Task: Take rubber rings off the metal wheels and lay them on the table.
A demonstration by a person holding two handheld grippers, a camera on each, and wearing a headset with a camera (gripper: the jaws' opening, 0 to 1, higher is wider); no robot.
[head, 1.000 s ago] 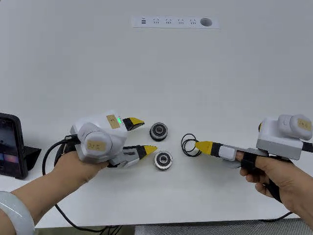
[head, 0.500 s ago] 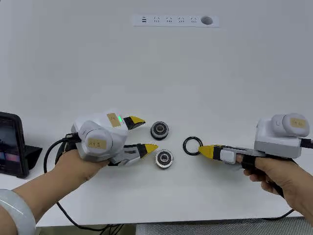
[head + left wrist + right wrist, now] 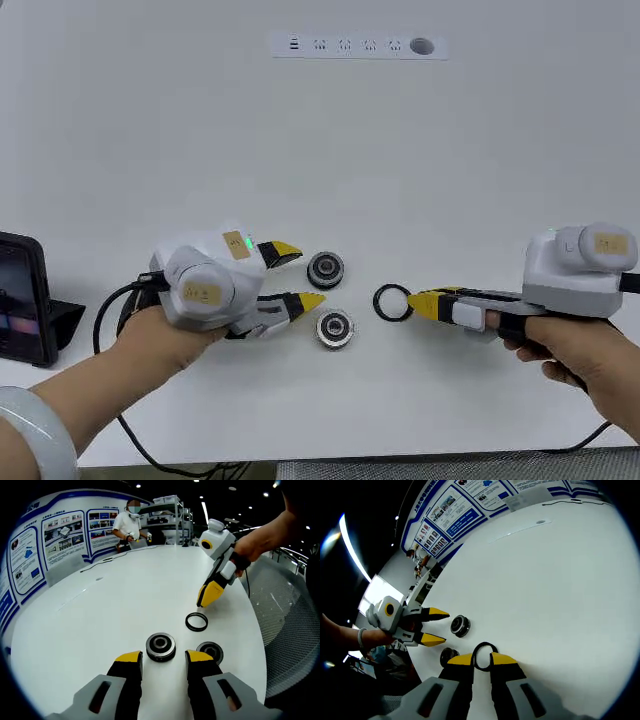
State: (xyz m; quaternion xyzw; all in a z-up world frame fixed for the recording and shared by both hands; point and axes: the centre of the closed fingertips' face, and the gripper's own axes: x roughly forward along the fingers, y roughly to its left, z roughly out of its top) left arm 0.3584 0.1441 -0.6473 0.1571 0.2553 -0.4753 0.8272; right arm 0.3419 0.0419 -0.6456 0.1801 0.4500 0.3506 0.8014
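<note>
Progress — one ring [image 3: 392, 301] is off and lies flat on the table [image 3: 330, 160], right at the tips of the right gripper [image 3: 421, 301]. Two wheels are out. The first wheel [image 3: 325, 268] sits just ahead of the left gripper [image 3: 296, 275], in line with the gap between its jaws. The second wheel [image 3: 334, 328] is just outside the jaw nearer the person. Both show dark around the rim, but they're too small to tell whether that is a ring or the wheel itself. My read: at least one ring done, and each wheel wants a check before calling it finished.

Left jaws are spread wide and hold nothing. Right jaws stand a narrow gap apart, with nothing clamped as far as I can tell.

View differences — the right gripper view puts the ring inside the gap between its own tips, which reads like a grip. The left gripper view corrects that: the ring is flat on the table and the right gripper's tip is just past it and apart. The left gripper view also gives the closest look at the first wheel, dead centre between its jaws. The head view adds a power strip [image 3: 357, 45] well beyond both sets of jaws and a dark screen [image 3: 20, 295] behind the left gripper.
</note>
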